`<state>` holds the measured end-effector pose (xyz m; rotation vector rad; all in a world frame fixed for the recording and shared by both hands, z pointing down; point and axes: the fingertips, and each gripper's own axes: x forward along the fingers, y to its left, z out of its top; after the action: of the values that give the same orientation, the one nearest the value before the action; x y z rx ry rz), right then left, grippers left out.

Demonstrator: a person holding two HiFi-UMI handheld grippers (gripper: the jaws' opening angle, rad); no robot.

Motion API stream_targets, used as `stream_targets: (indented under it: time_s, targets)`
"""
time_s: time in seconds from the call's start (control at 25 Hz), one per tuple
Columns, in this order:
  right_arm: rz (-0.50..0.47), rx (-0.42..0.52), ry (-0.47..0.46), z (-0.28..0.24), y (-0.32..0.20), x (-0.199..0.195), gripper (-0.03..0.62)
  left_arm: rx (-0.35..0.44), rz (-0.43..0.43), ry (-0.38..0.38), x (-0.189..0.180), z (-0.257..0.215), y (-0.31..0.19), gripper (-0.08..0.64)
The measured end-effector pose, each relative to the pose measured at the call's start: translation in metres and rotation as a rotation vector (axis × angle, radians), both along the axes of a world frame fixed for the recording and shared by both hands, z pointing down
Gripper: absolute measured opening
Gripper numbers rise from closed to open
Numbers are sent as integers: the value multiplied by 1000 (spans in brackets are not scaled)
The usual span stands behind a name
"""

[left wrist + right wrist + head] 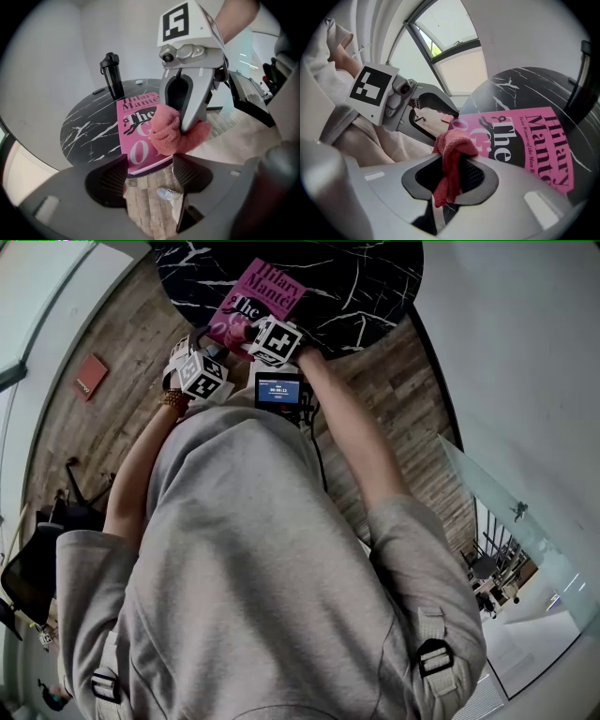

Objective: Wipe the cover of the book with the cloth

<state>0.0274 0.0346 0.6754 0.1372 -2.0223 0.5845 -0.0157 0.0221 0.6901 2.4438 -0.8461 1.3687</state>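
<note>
- At the top of the head view, a round black bench [375,282] veined in white carries the book [267,287]. It lies closed and flat at the bench's near rim, just in front of the person [262,559] in a grey hoodie.
- The book's cover faces up. It is bright pink with a black patch across the middle. "Hilary Mantel" runs in black lettering at one end, "The" stands in white on the black patch, and large pale letters follow below it.
- In the right gripper view, the right tool [451,174] has its jaws closed on a salmon-red terry cloth [452,150]. A tail of the cloth hangs down between the jaws, and a bunched wad bulges out ahead of the tips.
- At the centre of the left gripper view, that wad presses on the lower right part of the cover and hides some of the large letters.
- The left tool [150,172] has its jaws wide apart and clamps nothing. The book's near edge shows in the gap just ahead, with the plank floor [145,206] below it.
- A black bottle [111,77] stands upright on the bench in the upper left of the left gripper view, just beyond the book's far end.
- A flat red thing [91,377] lies on the floor at the left of the head view.
</note>
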Motion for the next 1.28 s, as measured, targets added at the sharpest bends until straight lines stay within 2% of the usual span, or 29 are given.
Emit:
stream_targets:
  time_s: [0.2,0.28,0.44,0.68,0.84,1.08,1.28]
  targets:
    - [-16,-148,-101,-8,19,-3,103,-9,11,20,2,-2,4,300]
    - [-9,-141,-148,-18,11,0,104,-18,4,45,1,-3,4,299]
    - [87,-83,-208,-39,-40,16,104,-15,-16,55,-4,-6,4,295]
    - [193,96,-86,-34,-125,58,106,-3,-53,55,-12,-9,0,291]
    - [263,181,-15,-28,-164,70,106,-14,-65,54,-11,-8,0,291]
    - [171,209,93,-9,-178,68,106,-70,-86,72,-7,-2,-1,291]
    - [157,247,130,-5,-178,65,103,-72,-63,69,-4,-1,-2,291]
